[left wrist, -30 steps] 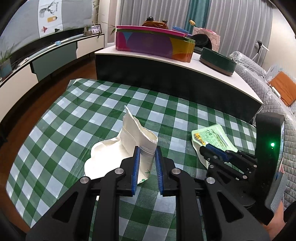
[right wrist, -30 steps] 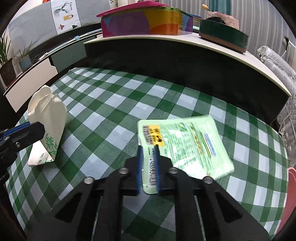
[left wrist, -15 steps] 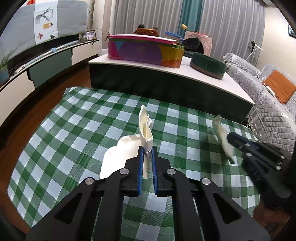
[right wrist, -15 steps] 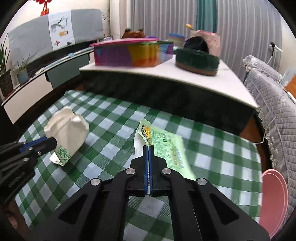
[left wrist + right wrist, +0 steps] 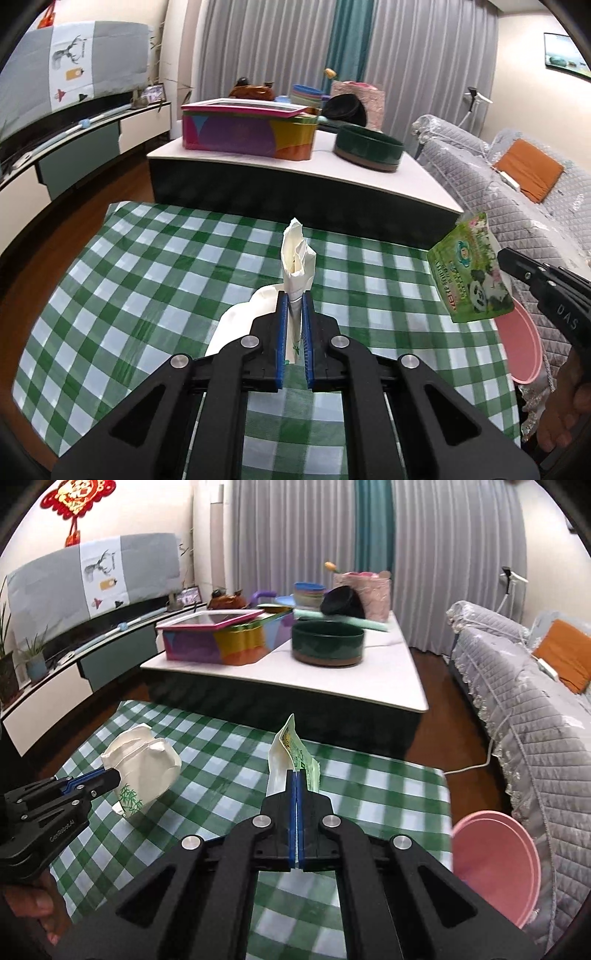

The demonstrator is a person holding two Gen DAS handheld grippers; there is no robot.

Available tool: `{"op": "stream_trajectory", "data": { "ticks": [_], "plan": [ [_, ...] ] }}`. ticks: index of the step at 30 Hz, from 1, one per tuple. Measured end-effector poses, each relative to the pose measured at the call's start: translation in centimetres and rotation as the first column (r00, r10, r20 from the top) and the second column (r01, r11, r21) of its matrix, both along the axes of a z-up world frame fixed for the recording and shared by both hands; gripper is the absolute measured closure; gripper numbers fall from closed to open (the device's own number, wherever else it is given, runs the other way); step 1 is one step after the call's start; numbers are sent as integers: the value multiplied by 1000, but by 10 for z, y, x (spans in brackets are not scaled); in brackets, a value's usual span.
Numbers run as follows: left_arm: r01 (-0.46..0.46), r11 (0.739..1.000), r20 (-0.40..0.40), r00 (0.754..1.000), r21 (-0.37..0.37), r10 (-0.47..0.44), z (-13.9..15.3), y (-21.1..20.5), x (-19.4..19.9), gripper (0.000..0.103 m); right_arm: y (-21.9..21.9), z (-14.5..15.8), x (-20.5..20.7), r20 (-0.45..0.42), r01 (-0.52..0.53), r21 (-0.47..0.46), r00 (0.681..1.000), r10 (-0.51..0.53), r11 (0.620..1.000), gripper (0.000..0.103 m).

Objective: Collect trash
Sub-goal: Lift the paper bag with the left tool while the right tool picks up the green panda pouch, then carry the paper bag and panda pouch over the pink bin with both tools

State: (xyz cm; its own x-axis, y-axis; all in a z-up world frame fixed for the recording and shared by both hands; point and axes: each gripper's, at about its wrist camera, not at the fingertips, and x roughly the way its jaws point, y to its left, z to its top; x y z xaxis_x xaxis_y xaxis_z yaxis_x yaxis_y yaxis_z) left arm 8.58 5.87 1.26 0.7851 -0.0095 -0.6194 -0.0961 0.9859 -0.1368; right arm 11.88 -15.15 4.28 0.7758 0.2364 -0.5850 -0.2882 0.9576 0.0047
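From my left wrist camera, the left gripper has its blue pads pinched nearly together on the crumpled neck of a white paper bag, whose top stands upright beyond the fingertips while its body sags near the green checked tablecloth. At the right edge I see the right gripper clamping a green wet-wipe packet that hangs clear of the cloth, with a pink basin beyond the table's right edge. From my right wrist camera, the right gripper is fully closed on that green wet-wipe packet, seen edge-on and pointing up and away. On the left, the left gripper pinches the white paper bag with its bamboo print, above the tablecloth. The pink basin sits low on the right, beside a grey quilted sofa.
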Motion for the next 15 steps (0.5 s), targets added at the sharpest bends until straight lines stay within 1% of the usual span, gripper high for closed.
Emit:
{"op": "stream_trajectory", "data": {
  "ticks": [8, 15],
  "plan": [
    [88, 996, 38, 995, 0, -88, 11, -27, -11, 96, -55, 20, -24, 44, 90, 38, 995, -91, 995, 103],
    [185, 983, 58, 981, 0, -185, 23, -65, -13, 96, -113, 33, -34, 65, 175, 65, 982, -179, 982, 103]
  ]
}}
